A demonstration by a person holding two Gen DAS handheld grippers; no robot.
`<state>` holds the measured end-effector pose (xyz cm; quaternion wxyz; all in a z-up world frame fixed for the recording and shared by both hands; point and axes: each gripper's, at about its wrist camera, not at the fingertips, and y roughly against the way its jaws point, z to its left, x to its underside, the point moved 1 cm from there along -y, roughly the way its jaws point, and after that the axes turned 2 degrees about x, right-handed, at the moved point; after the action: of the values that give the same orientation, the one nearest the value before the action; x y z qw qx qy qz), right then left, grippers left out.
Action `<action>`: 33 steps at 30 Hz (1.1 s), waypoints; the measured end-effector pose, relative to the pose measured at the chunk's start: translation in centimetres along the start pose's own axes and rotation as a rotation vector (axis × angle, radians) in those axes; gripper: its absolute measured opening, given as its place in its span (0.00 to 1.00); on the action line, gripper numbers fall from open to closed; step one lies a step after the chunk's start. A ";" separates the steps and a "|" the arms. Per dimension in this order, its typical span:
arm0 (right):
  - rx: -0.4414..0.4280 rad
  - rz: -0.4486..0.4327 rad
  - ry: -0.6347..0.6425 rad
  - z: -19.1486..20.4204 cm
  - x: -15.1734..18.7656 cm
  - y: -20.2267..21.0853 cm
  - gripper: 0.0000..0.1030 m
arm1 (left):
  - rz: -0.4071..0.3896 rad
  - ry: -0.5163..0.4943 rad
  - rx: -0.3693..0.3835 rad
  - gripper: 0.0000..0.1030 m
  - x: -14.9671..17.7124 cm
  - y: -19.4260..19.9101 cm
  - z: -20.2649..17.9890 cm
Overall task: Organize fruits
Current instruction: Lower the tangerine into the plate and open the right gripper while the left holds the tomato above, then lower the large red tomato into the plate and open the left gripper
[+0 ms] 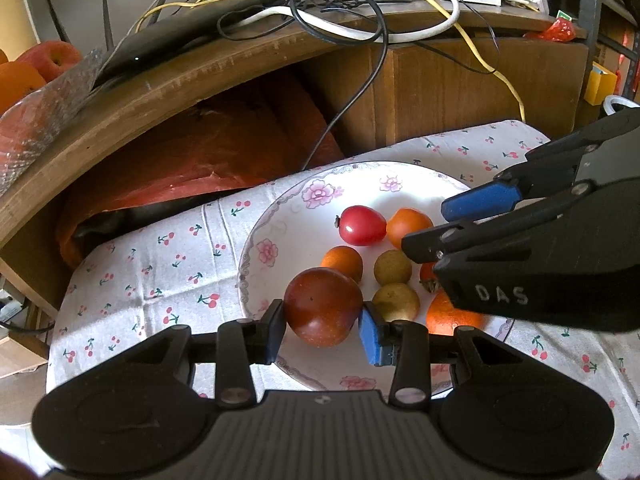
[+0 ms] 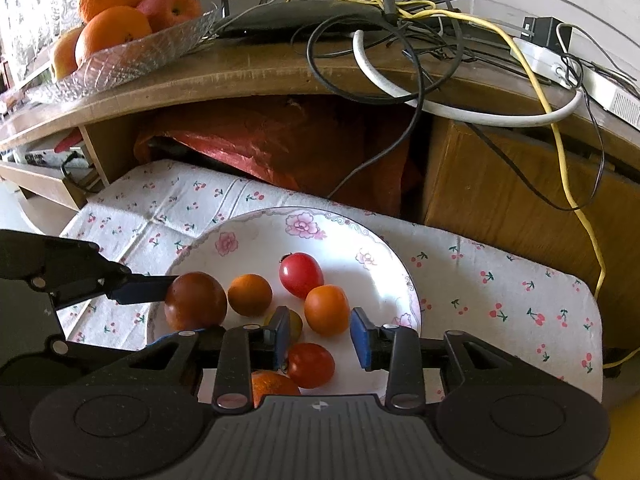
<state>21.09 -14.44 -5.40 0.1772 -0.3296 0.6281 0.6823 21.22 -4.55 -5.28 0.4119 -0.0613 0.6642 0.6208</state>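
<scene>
Left gripper [image 1: 323, 330] pinching dark red fruit [image 1: 323, 306] over plate [image 1: 296, 236]; right gripper [image 2: 320, 338] spread above crowding tomatoes [image 2: 311, 365].

Left gripper [image 1: 322, 330] clamped on a dark red fruit [image 1: 323, 306] over the plate [image 1: 280, 236]; right gripper [image 2: 320, 338] parted, empty, just beside it.

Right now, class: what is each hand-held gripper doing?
Left hand-held gripper: shut on the dark red fruit.
Right hand-held gripper: open, holding nothing.
</scene>
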 end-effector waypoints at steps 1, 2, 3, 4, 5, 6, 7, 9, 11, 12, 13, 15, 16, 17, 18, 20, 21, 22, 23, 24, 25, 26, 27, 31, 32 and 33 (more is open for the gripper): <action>-0.001 -0.002 -0.003 0.0 0.0 0.0 0.29 | -0.002 0.000 0.001 0.46 0.0 0.1 0.0; 0.000 -0.004 -0.005 0.0 -0.1 0.1 0.29 | -0.003 -0.001 0.000 0.46 0.0 0.2 0.0; 0.001 -0.005 -0.007 0.0 -0.1 0.2 0.29 | -0.004 -0.001 -0.001 0.46 0.0 0.2 0.1; 0.002 -0.008 -0.009 -0.1 -0.1 0.3 0.29 | -0.005 -0.001 -0.003 0.46 0.0 0.3 0.1; 0.003 -0.012 -0.012 -0.1 -0.2 0.4 0.29 | -0.006 0.001 -0.003 0.46 0.1 0.4 0.1; 0.003 -0.013 -0.014 -0.1 -0.3 0.4 0.29 | -0.007 0.003 -0.002 0.46 0.1 0.4 0.1; 0.005 -0.018 -0.019 -0.2 -0.3 0.5 0.29 | -0.009 0.003 -0.003 0.46 0.2 0.5 0.1; 0.006 -0.022 -0.028 -0.4 -0.5 0.7 0.29 | -0.012 0.006 -0.007 0.46 0.2 0.6 0.1; 0.004 -0.028 -0.037 -0.6 -0.6 1.0 0.29 | -0.018 0.014 -0.003 0.46 0.2 0.8 0.2; 0.003 -0.029 -0.040 -0.7 -0.6 1.1 0.29 | -0.021 0.017 0.000 0.46 0.2 0.9 0.2; 0.005 -0.032 -0.044 -0.8 -0.6 1.2 0.29 | -0.024 0.020 0.003 0.46 0.2 1.0 0.2; 0.008 -0.035 -0.052 -1.0 -0.6 1.5 0.29 | -0.029 0.026 0.005 0.46 0.2 1.1 0.3; 0.009 -0.036 -0.056 -1.1 -0.6 1.6 0.30 | -0.031 0.027 0.005 0.46 0.2 1.2 0.3; 0.010 -0.036 -0.059 -1.2 -0.6 1.6 0.30 | -0.032 0.027 0.007 0.47 0.2 1.2 0.3; 0.011 -0.039 -0.061 -1.2 -0.5 1.8 0.30 | -0.031 0.024 0.009 0.47 0.2 1.2 0.2; 0.011 -0.041 -0.061 -1.3 -0.5 1.9 0.30 | -0.026 0.020 0.011 0.47 0.3 1.1 0.1; 0.011 -0.041 -0.062 -1.3 -0.5 1.9 0.30 | -0.021 0.019 0.014 0.47 0.3 1.0 0.0; 0.011 -0.042 -0.061 -1.3 -0.5 2.0 0.30 | -0.015 0.019 0.018 0.47 0.3 0.9 -0.1; 0.011 -0.042 -0.061 -1.3 -0.5 1.9 0.30 | -0.007 0.020 0.023 0.48 0.4 0.7 -0.1; 0.010 -0.040 -0.060 -1.2 -0.5 1.9 0.30 | -0.005 0.020 0.024 0.49 0.4 0.6 -0.2; 0.009 -0.039 -0.060 -1.2 -0.5 1.8 0.30 | -0.008 0.017 0.023 0.52 0.5 0.6 -0.3; 0.010 -0.037 -0.060 -1.2 -0.5 1.8 0.30 | -0.012 0.014 0.022 0.54 0.4 0.7 -0.3; 0.009 -0.036 -0.058 -1.1 -0.5 1.7 0.30 | -0.014 0.015 0.021 0.55 0.4 0.7 -0.3; 0.011 -0.034 -0.054 -1.0 -0.4 1.9 0.30 | -0.028 0.023 0.020 0.57 0.3 1.2 -0.2; 0.013 -0.035 -0.054 -1.0 -0.4 1.9 0.30 | -0.031 0.024 0.016 0.57 0.3 1.2 -0.1; 0.017 -0.036 -0.055 -1.0 -0.4 2.0 0.30 | -0.032 0.028 0.014 0.57 0.3 1.3 0.0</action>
<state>20.27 -15.65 -3.61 0.2091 -0.3205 0.6227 0.6825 20.22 -4.17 -4.48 0.4129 -0.0778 0.6732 0.6085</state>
